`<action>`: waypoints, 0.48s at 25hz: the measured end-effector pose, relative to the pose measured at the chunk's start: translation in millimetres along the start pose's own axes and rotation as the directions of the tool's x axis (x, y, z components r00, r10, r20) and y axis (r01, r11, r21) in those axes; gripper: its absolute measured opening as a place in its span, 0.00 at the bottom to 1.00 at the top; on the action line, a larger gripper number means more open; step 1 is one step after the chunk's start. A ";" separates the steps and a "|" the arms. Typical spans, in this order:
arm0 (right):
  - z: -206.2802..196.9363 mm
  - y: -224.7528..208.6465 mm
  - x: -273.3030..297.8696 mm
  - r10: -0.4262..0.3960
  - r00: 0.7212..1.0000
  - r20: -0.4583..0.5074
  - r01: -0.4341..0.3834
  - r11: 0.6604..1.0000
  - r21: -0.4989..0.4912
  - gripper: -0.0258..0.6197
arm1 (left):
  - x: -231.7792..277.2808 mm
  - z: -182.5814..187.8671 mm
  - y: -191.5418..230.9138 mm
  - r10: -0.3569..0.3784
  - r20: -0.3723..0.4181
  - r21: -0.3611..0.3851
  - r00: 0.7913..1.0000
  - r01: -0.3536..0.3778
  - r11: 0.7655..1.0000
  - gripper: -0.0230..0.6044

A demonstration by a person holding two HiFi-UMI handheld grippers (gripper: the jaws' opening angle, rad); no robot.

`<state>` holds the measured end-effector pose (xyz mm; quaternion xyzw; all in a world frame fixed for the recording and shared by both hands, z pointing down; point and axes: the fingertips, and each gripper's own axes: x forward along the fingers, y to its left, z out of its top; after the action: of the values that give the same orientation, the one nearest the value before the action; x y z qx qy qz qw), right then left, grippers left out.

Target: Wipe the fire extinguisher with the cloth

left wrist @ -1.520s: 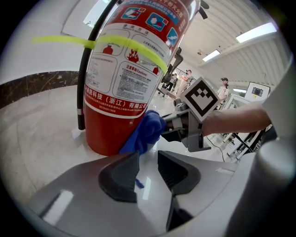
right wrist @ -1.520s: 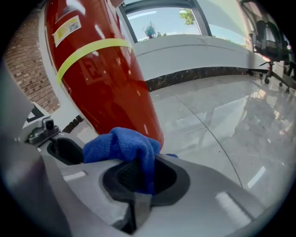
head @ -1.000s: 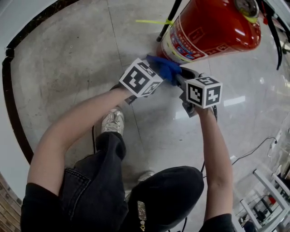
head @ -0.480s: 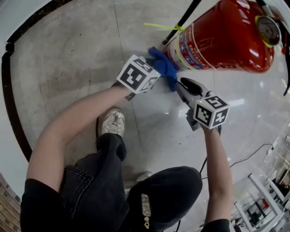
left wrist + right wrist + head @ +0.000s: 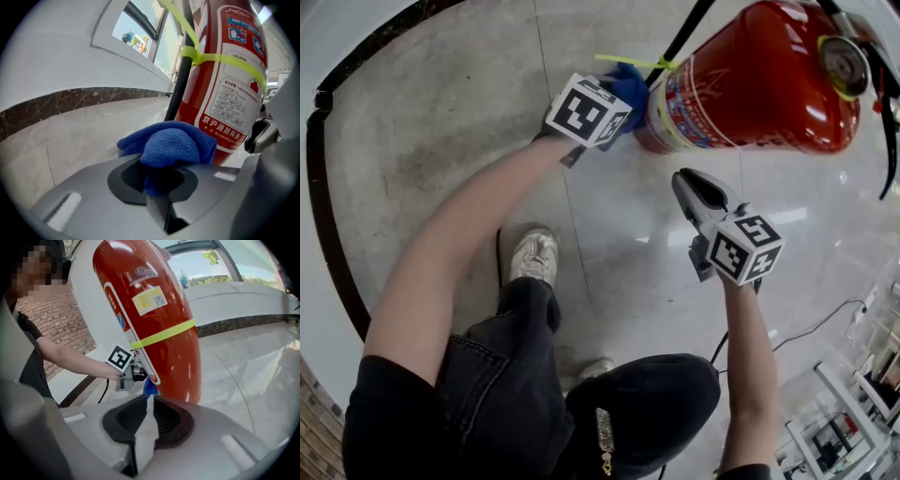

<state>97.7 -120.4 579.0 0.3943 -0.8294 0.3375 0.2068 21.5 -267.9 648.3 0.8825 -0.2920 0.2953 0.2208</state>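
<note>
Glossy marble floor (image 5: 441,122), dark border (image 5: 311,159)

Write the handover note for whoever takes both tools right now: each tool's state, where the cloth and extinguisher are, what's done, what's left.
Left tool: jaws have just been closing and are clamped on the blue cloth, held at the fire extinguisher's lower end; contact unclear.
Right tool: jaws have just been closing; narrow gap, nothing between them; clear of the cylinder.
Extinguisher stands on the floor.
Done: cloth gripped.
Left: wipe the red body; no wiped area can be told.
</note>
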 end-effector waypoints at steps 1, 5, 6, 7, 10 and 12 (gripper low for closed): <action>1.9 1.2 -3.1 0.000 1.000 0.009 0.000 1.000 -0.004 0.09 | 0.9 0.9 0.7 0.000 -0.007 0.020 1.000 0.001 1.000 0.10; -3.0 3.5 -12.2 0.004 1.000 0.010 -0.004 1.000 -0.019 0.05 | -4.6 -15.5 -10.6 -0.017 -0.035 0.018 0.999 0.018 1.000 0.09; -5.7 2.2 -13.7 0.002 1.000 0.011 -0.002 1.000 -0.013 0.05 | -6.3 -21.4 -14.9 -0.021 -0.047 0.009 0.999 0.022 1.000 0.09; -8.5 0.8 -15.7 0.000 1.000 0.014 0.000 1.000 -0.002 0.05 | -7.6 -27.2 -20.9 -0.029 -0.062 0.005 0.998 0.030 1.000 0.09; -15.7 2.0 -23.8 0.001 1.000 0.031 -0.002 0.999 0.032 0.05 | -11.2 -40.8 -45.8 -0.066 -0.109 0.021 0.992 0.069 0.997 0.09; -19.4 6.0 -26.0 0.004 0.999 0.039 -0.005 0.999 0.033 0.05 | -15.5 -45.8 -58.4 -0.080 -0.125 0.016 0.989 0.082 0.996 0.09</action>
<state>110.2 -90.2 574.1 0.4022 -0.8284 0.3439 0.1834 31.1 -193.5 659.0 0.8758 -0.2384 0.3436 0.2408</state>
